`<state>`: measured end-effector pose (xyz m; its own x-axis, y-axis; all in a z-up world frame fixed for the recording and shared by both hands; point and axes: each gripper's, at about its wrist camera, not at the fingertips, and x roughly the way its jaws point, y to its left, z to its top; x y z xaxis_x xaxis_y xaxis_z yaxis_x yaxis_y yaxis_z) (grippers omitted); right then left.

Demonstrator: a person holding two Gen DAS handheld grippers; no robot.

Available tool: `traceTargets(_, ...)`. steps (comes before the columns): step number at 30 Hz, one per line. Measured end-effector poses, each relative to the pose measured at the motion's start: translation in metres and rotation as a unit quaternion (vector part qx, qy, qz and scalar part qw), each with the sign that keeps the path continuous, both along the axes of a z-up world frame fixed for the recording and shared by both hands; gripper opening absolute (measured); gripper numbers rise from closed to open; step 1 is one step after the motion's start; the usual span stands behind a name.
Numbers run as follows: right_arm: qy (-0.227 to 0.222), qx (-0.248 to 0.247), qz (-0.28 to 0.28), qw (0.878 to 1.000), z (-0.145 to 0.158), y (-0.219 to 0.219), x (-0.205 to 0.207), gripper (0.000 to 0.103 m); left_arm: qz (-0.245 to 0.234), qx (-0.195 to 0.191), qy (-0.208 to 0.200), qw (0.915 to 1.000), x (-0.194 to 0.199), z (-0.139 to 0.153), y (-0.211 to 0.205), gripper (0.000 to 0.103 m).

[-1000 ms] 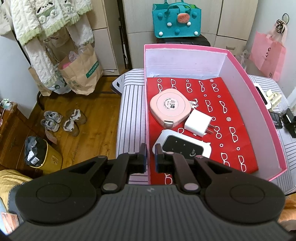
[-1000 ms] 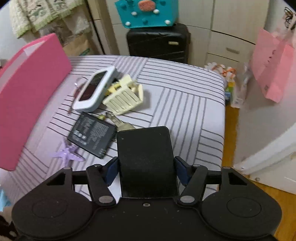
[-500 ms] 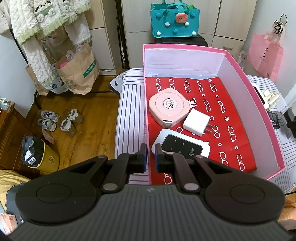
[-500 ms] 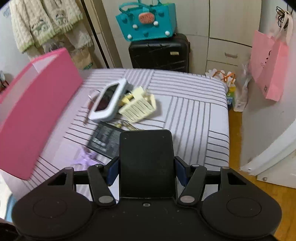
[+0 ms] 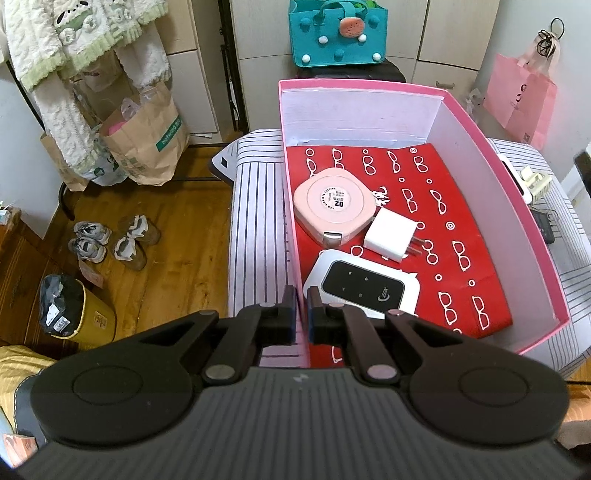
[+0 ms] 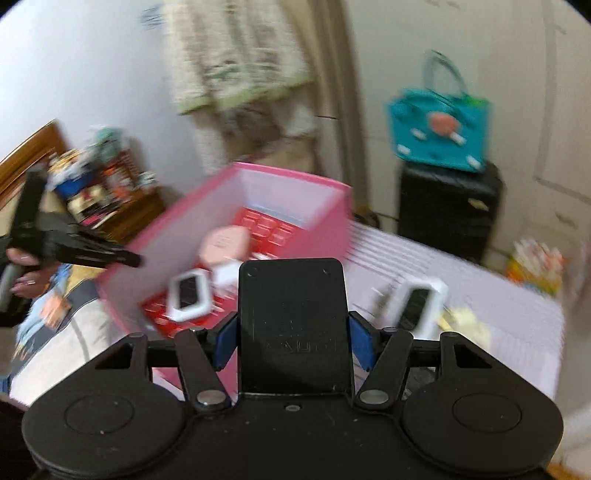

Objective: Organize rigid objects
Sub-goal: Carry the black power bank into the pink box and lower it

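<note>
Right wrist view, much blurred, gives us the black flat block clamped between the blue pads of our right tongs, which stand fairly wide around it; it hangs above the near wall of the pink box. Left wrist view is sharp: our left tongs are pinched narrow on the box's left wall near its near-left corner, one finger outside and one inside. Inside the box, on a red sheet printed with white glasses, lie three things along the left side: a round-cornered pink case nearest the far wall, a white charger plug touching the case on its right, and a white device with a black screen towards the near-left corner, just beside our left tongs. The box stands on a bed with a striped cover, against its left edge. Past the box's right wall, on the cover, we see a second white device, a pale yellow plastic piece and a dark flat item. Beyond the bed's far edge a teal bag sits on a black suitcase, and a pink paper bag hangs at the right.
</note>
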<state>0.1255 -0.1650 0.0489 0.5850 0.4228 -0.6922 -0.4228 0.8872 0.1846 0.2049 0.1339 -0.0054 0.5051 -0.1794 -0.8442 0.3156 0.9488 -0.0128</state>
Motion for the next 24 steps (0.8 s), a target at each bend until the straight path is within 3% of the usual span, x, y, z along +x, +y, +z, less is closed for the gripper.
traceTargets(5,-0.017,-0.039,0.074,0.996,0.013,0.063,0.021,0.067,-0.011,0.005,0.001,0.9999,0.002,0.0,-0.002,0.005)
traceTargets(10,-0.011,-0.095,0.123,0.988,0.001,0.117,0.058,0.067,-0.022,0.008,0.007,0.9997,0.005,0.001,-0.002,0.006)
traceTargets(17,0.02,-0.189,0.101,0.977,-0.034,0.154,0.129,0.067,-0.038,0.014,0.01,0.9991,0.006,0.001,-0.003,0.006)
traceTargets(24,0.068,-0.229,0.08,0.968,-0.064,0.171,0.176,0.067,-0.053,0.017,0.016,0.9983,0.011,0.002,-0.004,0.007)
